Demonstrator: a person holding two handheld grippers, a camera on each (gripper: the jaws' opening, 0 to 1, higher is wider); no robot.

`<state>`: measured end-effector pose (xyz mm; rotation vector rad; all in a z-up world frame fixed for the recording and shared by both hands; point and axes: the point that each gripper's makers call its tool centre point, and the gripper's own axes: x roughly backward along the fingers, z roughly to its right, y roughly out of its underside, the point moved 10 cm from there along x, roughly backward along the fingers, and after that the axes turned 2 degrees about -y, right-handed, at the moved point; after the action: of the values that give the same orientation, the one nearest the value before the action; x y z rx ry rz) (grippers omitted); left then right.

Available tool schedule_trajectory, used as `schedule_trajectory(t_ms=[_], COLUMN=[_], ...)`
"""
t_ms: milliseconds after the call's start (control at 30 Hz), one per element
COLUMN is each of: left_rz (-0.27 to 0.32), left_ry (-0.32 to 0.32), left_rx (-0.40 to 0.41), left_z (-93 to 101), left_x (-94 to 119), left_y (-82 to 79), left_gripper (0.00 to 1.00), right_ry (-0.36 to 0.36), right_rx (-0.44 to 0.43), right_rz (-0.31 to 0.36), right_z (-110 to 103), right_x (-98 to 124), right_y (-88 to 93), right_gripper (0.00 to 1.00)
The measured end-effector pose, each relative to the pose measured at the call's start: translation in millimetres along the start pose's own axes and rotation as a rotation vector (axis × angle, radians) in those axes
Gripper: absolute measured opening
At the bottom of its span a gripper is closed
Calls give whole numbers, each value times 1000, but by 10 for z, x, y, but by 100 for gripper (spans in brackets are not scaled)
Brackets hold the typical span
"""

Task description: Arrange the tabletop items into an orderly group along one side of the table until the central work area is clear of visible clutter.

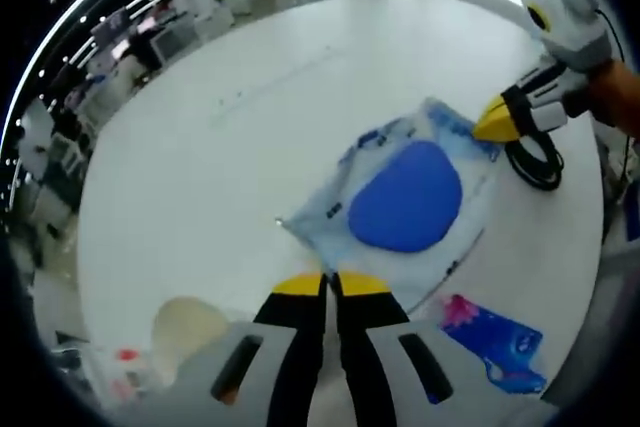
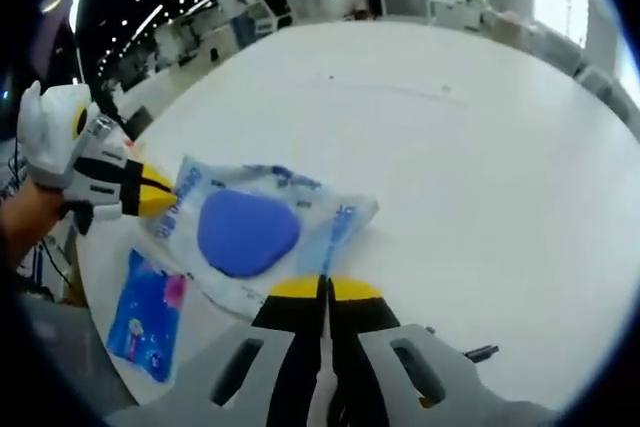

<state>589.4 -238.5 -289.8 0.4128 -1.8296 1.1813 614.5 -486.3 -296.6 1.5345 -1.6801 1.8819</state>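
Both grippers are on the same item: a clear wet-wipe pack with a blue lid point(image 1: 405, 197), lying flat on the white tabletop point(image 1: 220, 147), well in from the edge. Left gripper point(image 1: 331, 285) has its fingers pinched together at the pack's near edge; looks like it has the film, contact itself is hidden. Right gripper point(image 2: 323, 289) is the same at the opposite edge, fingers narrow, no gap visible. So the pack spans between the two grippers, long axis running roughly from one to the other. Neither is nearer, it's a two-point hold. A smaller blue-and-pink packet point(image 1: 500, 337) sits just beside the pack near the tabletop edge; black cable loop point(image 1: 535, 162) by the right gripper
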Motion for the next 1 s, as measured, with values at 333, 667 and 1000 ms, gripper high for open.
schedule_trajectory(t_ms=[333, 667, 1000], left_rz=[-12, -19, 12], left_ry=[-35, -42, -51], left_rx=[-75, -109, -106], left_z=[22, 24, 2], left_x=[-9, -42, -7], left_y=[1, -5, -39], left_gripper=[2, 2, 9], right_ry=[2, -3, -10], right_rx=[-12, -17, -46], right_rz=[-13, -34, -19], right_z=[-13, -17, -43], right_x=[-42, -85, -98], right_y=[49, 117, 142], right_gripper=[2, 6, 12])
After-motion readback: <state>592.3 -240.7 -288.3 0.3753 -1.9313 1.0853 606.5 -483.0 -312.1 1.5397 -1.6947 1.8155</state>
